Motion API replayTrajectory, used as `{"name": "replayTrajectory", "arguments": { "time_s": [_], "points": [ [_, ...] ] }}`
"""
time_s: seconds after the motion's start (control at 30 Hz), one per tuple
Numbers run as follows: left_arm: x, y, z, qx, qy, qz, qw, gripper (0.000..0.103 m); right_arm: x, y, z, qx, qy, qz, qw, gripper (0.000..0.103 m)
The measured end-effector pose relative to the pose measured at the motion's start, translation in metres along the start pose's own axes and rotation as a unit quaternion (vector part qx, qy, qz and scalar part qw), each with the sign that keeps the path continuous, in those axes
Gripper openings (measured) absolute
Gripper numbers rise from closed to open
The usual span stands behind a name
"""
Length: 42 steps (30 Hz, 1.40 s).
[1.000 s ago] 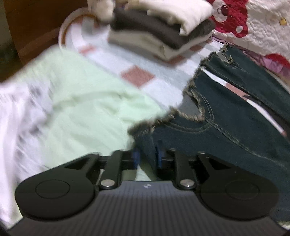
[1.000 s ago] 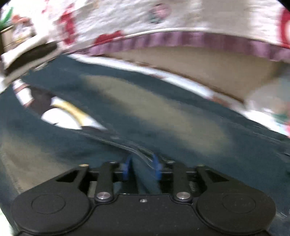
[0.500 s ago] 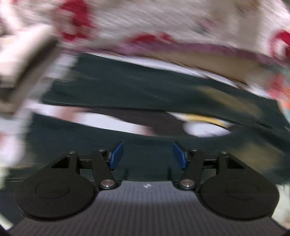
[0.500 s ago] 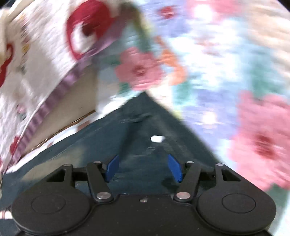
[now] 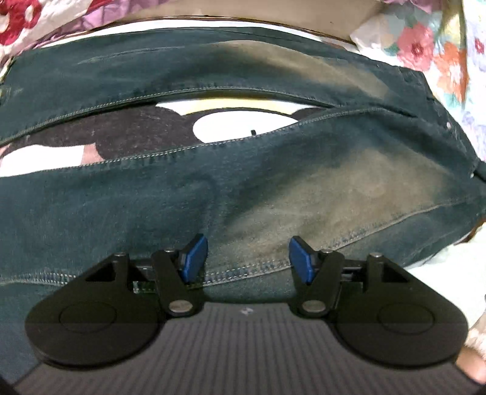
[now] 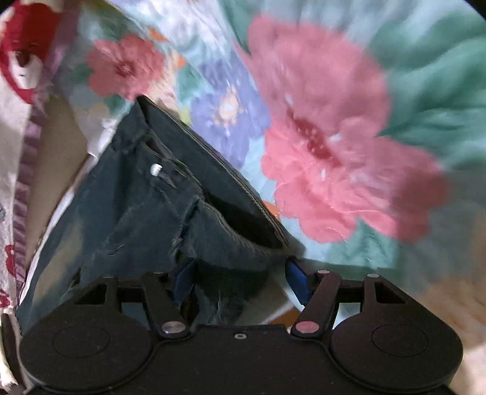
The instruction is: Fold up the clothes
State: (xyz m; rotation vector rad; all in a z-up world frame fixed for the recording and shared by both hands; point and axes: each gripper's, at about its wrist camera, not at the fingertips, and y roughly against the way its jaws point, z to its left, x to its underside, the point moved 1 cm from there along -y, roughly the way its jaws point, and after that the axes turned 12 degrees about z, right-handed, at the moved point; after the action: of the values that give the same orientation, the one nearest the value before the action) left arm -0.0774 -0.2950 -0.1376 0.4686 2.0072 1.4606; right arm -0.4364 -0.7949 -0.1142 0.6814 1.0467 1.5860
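A pair of dark blue jeans (image 5: 243, 188) with faded patches lies spread across the bed, its two legs side by side with a gap between them. My left gripper (image 5: 247, 258) is open, its blue pads just above the near leg's outer seam. In the right wrist view the jeans' waistband and white button (image 6: 155, 169) show at the left. My right gripper (image 6: 240, 281) is open, with the waistband corner (image 6: 231, 258) lying between its blue pads.
A cartoon-print sheet (image 5: 243, 124) shows through the gap between the legs. A red and white quilt (image 5: 27, 18) lies at the back left. A floral blanket with big pink flowers (image 6: 328, 145) fills the right side.
Both grippers let go of the jeans and opened. The left view swung from the hem and the folded pile to the legs. The right view swung to the waistband.
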Motion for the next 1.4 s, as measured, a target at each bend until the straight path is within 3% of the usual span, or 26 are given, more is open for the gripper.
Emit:
{"name": "replayTrajectory", "arguments": {
  "time_s": [0.07, 0.1, 0.13, 0.2, 0.27, 0.33, 0.57, 0.63, 0.7, 0.73, 0.87, 0.93, 1.0, 1.03, 1.1, 1.23, 1.27, 1.3, 1.33, 1.4],
  "points": [
    [0.002, 0.001, -0.001, -0.004, 0.001, 0.001, 1.0, 0.06, -0.01, -0.01, 0.01, -0.003, 0.024, -0.002, 1.0, 0.07],
    [0.003, 0.001, -0.002, -0.004, 0.001, 0.004, 1.0, 0.06, -0.014, -0.013, 0.019, -0.001, 0.048, -0.01, 0.999, 0.039],
    [0.004, 0.002, 0.0, -0.001, 0.002, 0.008, 1.0, 0.06, -0.015, -0.011, 0.029, 0.005, 0.076, -0.024, 0.997, 0.019],
    [0.005, 0.004, 0.002, 0.005, 0.003, 0.015, 0.9999, 0.06, 0.003, 0.021, 0.063, 0.032, 0.164, -0.092, 0.982, 0.017],
    [0.006, 0.005, 0.005, 0.011, 0.004, 0.022, 0.9997, 0.06, 0.022, 0.051, 0.095, 0.067, 0.247, -0.157, 0.954, 0.014],
    [0.008, 0.007, 0.008, 0.016, 0.006, 0.029, 0.9994, 0.06, 0.037, 0.062, 0.107, 0.153, 0.299, -0.199, 0.921, 0.014],
    [0.011, 0.012, 0.02, 0.04, 0.012, 0.047, 0.998, 0.061, 0.02, 0.028, 0.081, 0.215, 0.258, -0.127, 0.933, 0.021],
    [0.012, 0.013, 0.023, 0.048, 0.019, 0.042, 0.9978, 0.061, 0.016, 0.021, 0.076, 0.228, 0.248, -0.109, 0.935, 0.046],
    [0.012, 0.012, 0.023, 0.052, 0.018, 0.037, 0.9978, 0.066, 0.012, 0.013, 0.071, 0.241, 0.237, -0.091, 0.937, 0.054],
    [0.012, 0.012, 0.021, 0.051, 0.014, 0.036, 0.998, 0.068, 0.011, 0.011, 0.069, 0.252, 0.233, -0.088, 0.935, 0.054],
    [0.01, 0.011, 0.014, 0.053, 0.011, 0.029, 0.9981, 0.08, 0.019, 0.032, 0.08, 0.333, 0.237, -0.153, 0.9, 0.055],
    [0.008, 0.011, 0.012, 0.057, 0.012, 0.024, 0.998, 0.081, 0.021, 0.045, 0.087, 0.27, 0.223, -0.178, 0.92, 0.056],
    [0.007, 0.012, 0.01, 0.06, 0.014, 0.019, 0.9979, 0.081, 0.021, 0.049, 0.099, 0.174, 0.232, -0.175, 0.941, 0.056],
    [0.006, 0.012, 0.01, 0.062, 0.014, 0.016, 0.9979, 0.081, 0.02, 0.049, 0.106, 0.131, 0.236, -0.172, 0.947, 0.056],
    [0.004, 0.012, 0.008, 0.065, 0.016, 0.011, 0.9977, 0.077, 0.015, 0.036, 0.125, 0.092, 0.249, -0.165, 0.95, 0.056],
    [0.001, 0.014, 0.007, 0.065, 0.022, -0.002, 0.9976, 0.077, -0.016, -0.008, 0.159, 0.041, 0.279, -0.161, 0.946, 0.055],
    [0.001, 0.016, 0.013, 0.054, 0.029, -0.013, 0.9981, 0.077, -0.027, -0.021, 0.164, 0.045, 0.28, -0.155, 0.946, 0.048],
    [0.0, 0.018, 0.019, 0.042, 0.036, -0.023, 0.9982, 0.077, -0.038, -0.035, 0.168, 0.05, 0.28, -0.149, 0.947, 0.031],
    [-0.001, 0.019, 0.025, 0.03, 0.043, -0.033, 0.9981, 0.077, -0.048, -0.048, 0.172, 0.056, 0.278, -0.144, 0.948, 0.027],
    [-0.002, 0.023, 0.04, 0.035, 0.064, -0.044, 0.9963, 0.077, -0.069, -0.072, 0.167, 0.079, 0.254, -0.142, 0.954, 0.029]
  ]
}}
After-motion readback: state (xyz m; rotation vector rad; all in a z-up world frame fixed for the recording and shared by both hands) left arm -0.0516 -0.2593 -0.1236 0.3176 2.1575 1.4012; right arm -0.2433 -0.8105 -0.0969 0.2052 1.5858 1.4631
